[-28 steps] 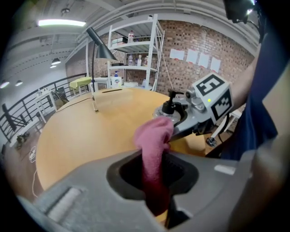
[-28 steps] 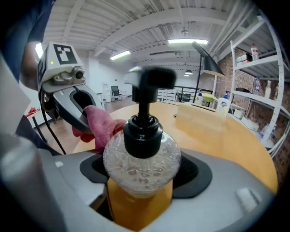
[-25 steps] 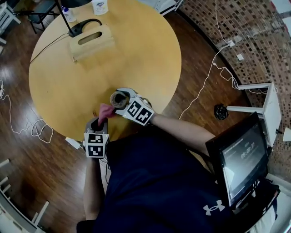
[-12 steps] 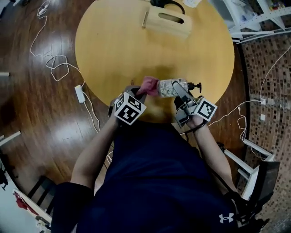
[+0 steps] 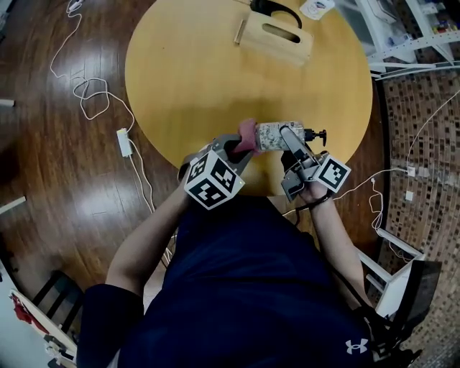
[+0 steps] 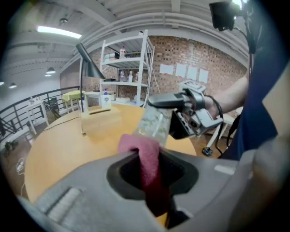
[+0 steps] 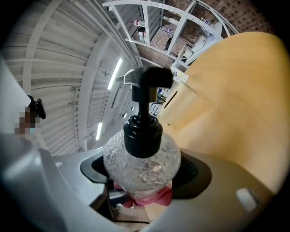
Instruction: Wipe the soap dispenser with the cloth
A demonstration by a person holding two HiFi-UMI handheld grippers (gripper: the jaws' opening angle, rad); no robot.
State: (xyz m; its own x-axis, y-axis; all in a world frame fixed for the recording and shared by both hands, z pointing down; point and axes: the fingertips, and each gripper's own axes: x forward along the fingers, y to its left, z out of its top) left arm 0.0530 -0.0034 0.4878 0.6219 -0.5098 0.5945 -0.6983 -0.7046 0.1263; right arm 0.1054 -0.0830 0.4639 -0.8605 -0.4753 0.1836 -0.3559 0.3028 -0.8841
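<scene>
The soap dispenser (image 5: 272, 136), a clear patterned bottle with a black pump (image 5: 314, 134), lies on its side in the air over the round table's near edge. My right gripper (image 5: 284, 138) is shut on its body; in the right gripper view the bottle (image 7: 142, 158) fills the gap between the jaws, pump (image 7: 145, 108) pointing away. My left gripper (image 5: 241, 146) is shut on the pink cloth (image 5: 248, 135), which presses against the bottle's base end. In the left gripper view the cloth (image 6: 146, 156) hangs between the jaws, with the bottle (image 6: 156, 122) just beyond.
A wooden box with a slot (image 5: 277, 32) and a black lamp base (image 5: 277, 10) stand at the far side of the yellow round table (image 5: 187, 79). White cables (image 5: 90, 100) and a power strip (image 5: 123, 142) lie on the wooden floor at left. White shelving (image 5: 402, 29) stands at upper right.
The right gripper has rolled, so the bottle went from upright to lying sideways. Both grippers rose, and the left one brought the cloth up against the bottle's base.
</scene>
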